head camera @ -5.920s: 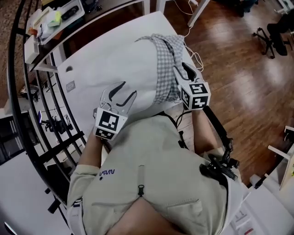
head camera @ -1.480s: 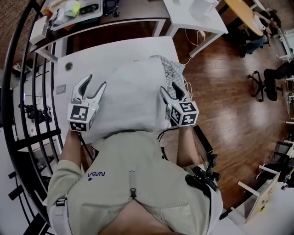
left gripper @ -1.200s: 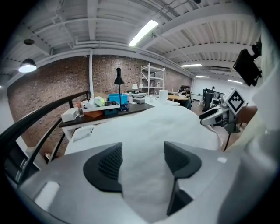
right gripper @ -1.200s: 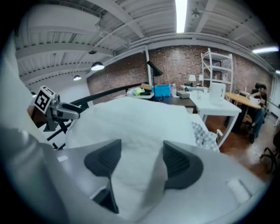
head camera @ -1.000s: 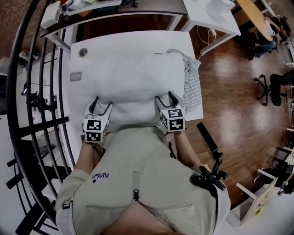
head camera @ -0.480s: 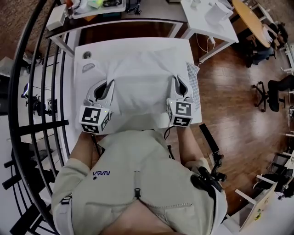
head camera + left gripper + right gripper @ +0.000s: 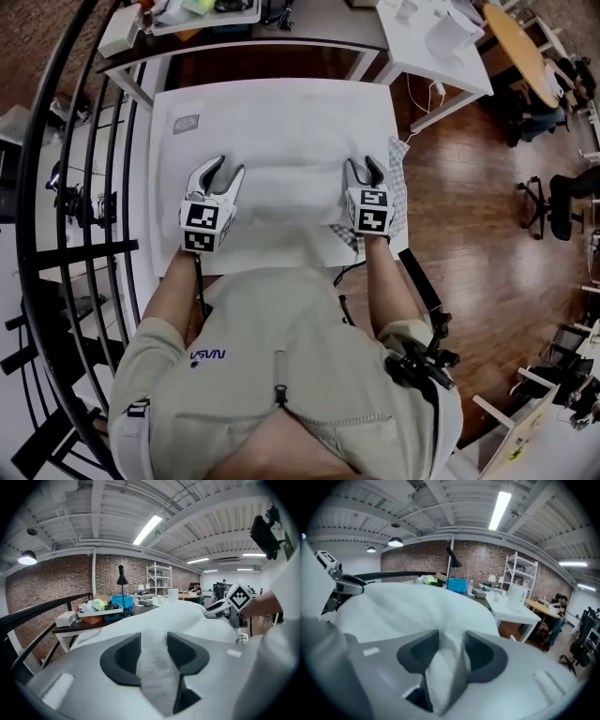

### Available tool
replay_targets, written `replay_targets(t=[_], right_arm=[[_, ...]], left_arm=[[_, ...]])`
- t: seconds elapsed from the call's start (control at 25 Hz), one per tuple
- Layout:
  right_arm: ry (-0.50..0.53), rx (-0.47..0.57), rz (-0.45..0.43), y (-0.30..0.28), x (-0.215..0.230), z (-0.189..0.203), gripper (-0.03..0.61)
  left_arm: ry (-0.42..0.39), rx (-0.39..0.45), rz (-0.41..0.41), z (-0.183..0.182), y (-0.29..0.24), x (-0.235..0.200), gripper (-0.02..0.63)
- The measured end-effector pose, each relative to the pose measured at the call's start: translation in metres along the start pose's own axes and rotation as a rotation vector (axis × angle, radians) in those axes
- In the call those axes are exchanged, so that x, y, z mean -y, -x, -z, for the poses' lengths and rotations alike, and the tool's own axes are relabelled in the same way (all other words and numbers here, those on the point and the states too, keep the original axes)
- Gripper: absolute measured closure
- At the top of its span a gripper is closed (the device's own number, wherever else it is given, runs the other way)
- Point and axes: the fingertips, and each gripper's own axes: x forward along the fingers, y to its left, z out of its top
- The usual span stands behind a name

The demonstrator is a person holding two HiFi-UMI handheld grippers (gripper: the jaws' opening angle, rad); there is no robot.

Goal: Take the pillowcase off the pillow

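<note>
A white pillow (image 7: 286,202) lies flat on the white table (image 7: 178,94). Its checked pillowcase (image 7: 400,178) is bunched at the table's right edge, partly under the pillow. My left gripper (image 7: 228,169) is at the pillow's near left part. Its jaws are opening, with a ridge of pillow fabric (image 7: 157,667) still between them. My right gripper (image 7: 364,167) is at the near right part. Its jaws are opening too, around a pinched fold of pillow (image 7: 440,667). From the left gripper (image 7: 153,644), the right gripper shows across the pillow.
A black railing (image 7: 56,234) curves along the left. A cluttered side table (image 7: 187,14) stands beyond the far edge and white desks (image 7: 431,37) at the back right. Wooden floor (image 7: 487,234) drops off right of the table. A small label (image 7: 186,122) lies at the far left.
Both grippers moved from the pillow's sides onto its near part and pinched fabric. The pillow now lies flatter and more central, and less of the checked case shows.
</note>
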Motion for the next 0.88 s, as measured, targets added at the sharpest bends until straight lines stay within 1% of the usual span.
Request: replay_targets(t=[0.04,0.08,0.12,0.16,0.2,0.24,0.28,0.32,0.36,0.4,0.48,0.56,0.6,0.72,0.76,0.8,0.88], right_arm=[[0.006,0.044,0.013,0.010,0.001,-0.010,0.405],[0.015,0.096,0.029,0.021,0.000,-0.022,0.405],[0.020,0.146,0.040,0.032,-0.003,-0.032,0.405],[0.021,0.181,0.041,0.039,-0.008,-0.038,0.405],[0.021,0.190,0.029,0.042,-0.015,-0.037,0.407],[0.024,0.169,0.006,0.038,-0.024,-0.030,0.420],[0.031,0.121,-0.022,0.029,-0.033,-0.017,0.454],[0.038,0.067,-0.046,0.016,-0.041,-0.003,0.457],[0.039,0.026,-0.061,0.004,-0.046,0.010,0.457],[0.036,0.003,-0.065,-0.005,-0.048,0.017,0.457],[0.021,0.002,-0.048,-0.007,-0.046,0.016,0.457],[-0.002,0.030,-0.019,0.008,-0.042,0.002,0.457],[-0.014,0.052,0.002,0.019,-0.040,-0.006,0.462],[-0.049,0.125,0.072,0.055,-0.043,-0.019,0.524],[-0.063,0.139,0.087,0.066,-0.051,-0.020,0.554],[-0.075,0.146,0.096,0.075,-0.061,-0.019,0.574],[-0.090,0.144,0.115,0.089,-0.084,-0.015,0.574]], left_arm=[[0.016,0.030,-0.033,-0.003,0.012,-0.006,0.426],[0.037,0.064,-0.084,-0.005,0.026,-0.015,0.446],[0.064,0.090,-0.143,-0.004,0.038,-0.027,0.491],[0.096,0.091,-0.197,0.004,0.047,-0.038,0.518],[0.128,0.059,-0.233,0.019,0.051,-0.045,0.523],[0.153,0.000,-0.246,0.039,0.049,-0.049,0.529],[0.165,-0.066,-0.239,0.059,0.042,-0.049,0.528],[0.163,-0.116,-0.220,0.076,0.033,-0.048,0.526],[0.151,-0.140,-0.198,0.087,0.024,-0.045,0.526],[0.134,-0.143,-0.182,0.093,0.018,-0.044,0.526],[0.108,-0.116,-0.173,0.088,0.016,-0.043,0.526],[0.089,-0.059,-0.182,0.068,0.026,-0.043,0.533],[0.078,-0.022,-0.184,0.055,0.035,-0.042,0.547],[0.056,0.094,-0.169,0.022,0.063,-0.028,0.593],[0.055,0.124,-0.168,0.016,0.073,-0.024,0.607],[0.058,0.146,-0.164,0.014,0.080,-0.019,0.607],[0.076,0.173,-0.139,0.016,0.092,-0.009,0.607]])
